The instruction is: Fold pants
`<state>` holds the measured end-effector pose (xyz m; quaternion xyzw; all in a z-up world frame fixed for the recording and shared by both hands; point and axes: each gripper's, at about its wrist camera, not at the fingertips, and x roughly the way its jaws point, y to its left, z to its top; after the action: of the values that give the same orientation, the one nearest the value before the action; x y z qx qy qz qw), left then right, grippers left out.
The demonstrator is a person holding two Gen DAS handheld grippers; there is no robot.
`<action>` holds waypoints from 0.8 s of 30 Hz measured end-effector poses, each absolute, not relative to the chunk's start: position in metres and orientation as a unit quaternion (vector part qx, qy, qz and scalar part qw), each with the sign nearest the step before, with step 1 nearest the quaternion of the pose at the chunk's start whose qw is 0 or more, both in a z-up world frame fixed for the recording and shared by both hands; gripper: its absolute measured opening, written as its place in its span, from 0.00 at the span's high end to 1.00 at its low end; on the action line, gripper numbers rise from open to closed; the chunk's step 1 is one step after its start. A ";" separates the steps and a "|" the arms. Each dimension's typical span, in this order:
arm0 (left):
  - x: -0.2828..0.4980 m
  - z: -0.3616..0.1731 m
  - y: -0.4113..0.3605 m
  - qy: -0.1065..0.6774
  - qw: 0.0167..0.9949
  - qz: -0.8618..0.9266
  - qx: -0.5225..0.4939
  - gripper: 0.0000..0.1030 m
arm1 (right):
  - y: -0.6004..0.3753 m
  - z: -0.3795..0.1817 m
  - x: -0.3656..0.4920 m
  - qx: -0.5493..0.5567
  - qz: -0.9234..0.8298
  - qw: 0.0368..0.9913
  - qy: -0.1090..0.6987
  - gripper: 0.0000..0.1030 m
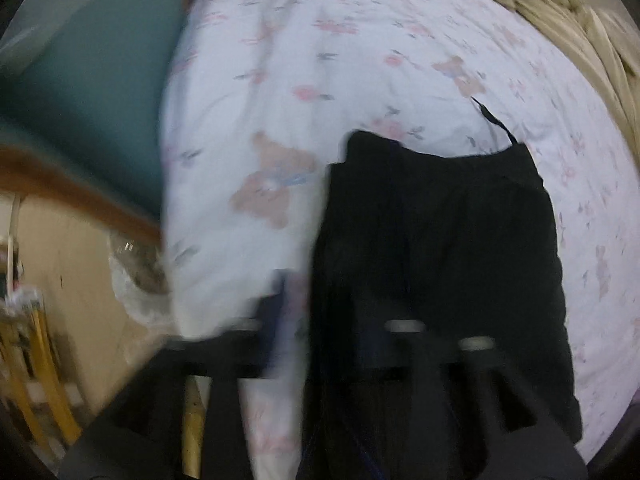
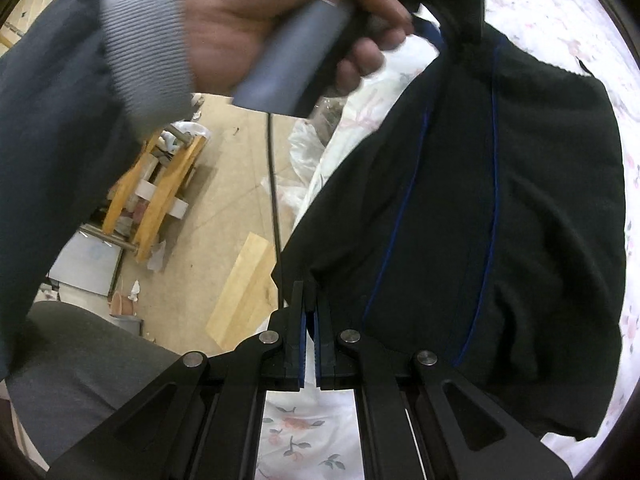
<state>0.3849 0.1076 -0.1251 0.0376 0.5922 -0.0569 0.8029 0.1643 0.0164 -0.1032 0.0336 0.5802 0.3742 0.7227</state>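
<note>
A bed (image 1: 360, 60) under a white quilt printed with bears and flowers carries the black pants (image 2: 500, 220); a tan floor (image 2: 224, 184) with wood scraps lies past its edge. The soft pants, edged by 2 blue piping lines, run lengthwise away from the right gripper (image 2: 310, 308), whose jaws are closed on a corner. The left gripper (image 1: 348, 344) is blurred; its grip cannot be told.
</note>
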 end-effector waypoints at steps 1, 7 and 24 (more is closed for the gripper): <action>0.379 -0.115 0.117 0.580 0.813 -0.059 0.020 0.37 | 0.019 -0.103 0.166 0.031 0.371 0.724 0.580 0.99; 0.307 -0.076 0.182 0.546 0.838 -0.011 -0.001 0.33 | 0.033 -0.109 0.159 0.031 0.372 0.729 0.573 0.98; 0.213 -0.131 0.206 0.621 0.771 -0.069 -0.121 0.33 | -0.023 -0.089 0.124 0.126 0.375 0.736 0.548 0.33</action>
<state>0.2126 0.2056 -0.1313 -0.1214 0.6212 -0.0690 0.7711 0.1244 -0.0231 -0.0893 0.1259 0.5484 0.3754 0.7365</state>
